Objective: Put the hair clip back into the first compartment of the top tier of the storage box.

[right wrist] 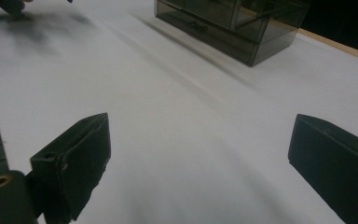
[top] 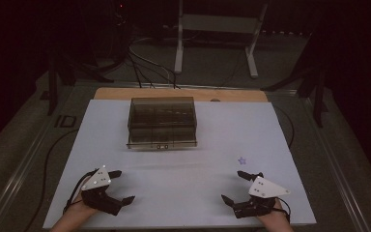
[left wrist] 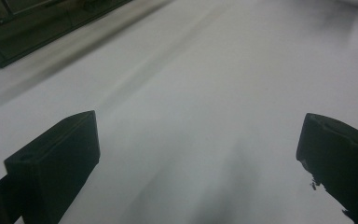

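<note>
Both of your grippers rest at the near edge of the white table (top: pixel 125 145), the left gripper (top: pixel 124 186) and the right gripper (top: pixel 230 186) each with its jaws spread wide and nothing between them; the two gripper views confirm the open gap over bare surface. Your nearest small thing is the purple star (top: pixel 242 160), lying flat just ahead of the right gripper. It looks thin and light, so I judge it would slide rather than lift: come down on it from above and pinch across its points, not along the table. Farther off, at the middle back of the table, stands the smoked plastic drawer box (top: pixel 162 122), with its front facing you and its drawers apparently shut. It seems stiff, hollow and light, with glossy walls that could slip under the jaws. If you open a drawer, take it at the small handle on the lower front (top: pixel 162 146) and brace the body with your other gripper so the whole box does not drag toward you
</note>
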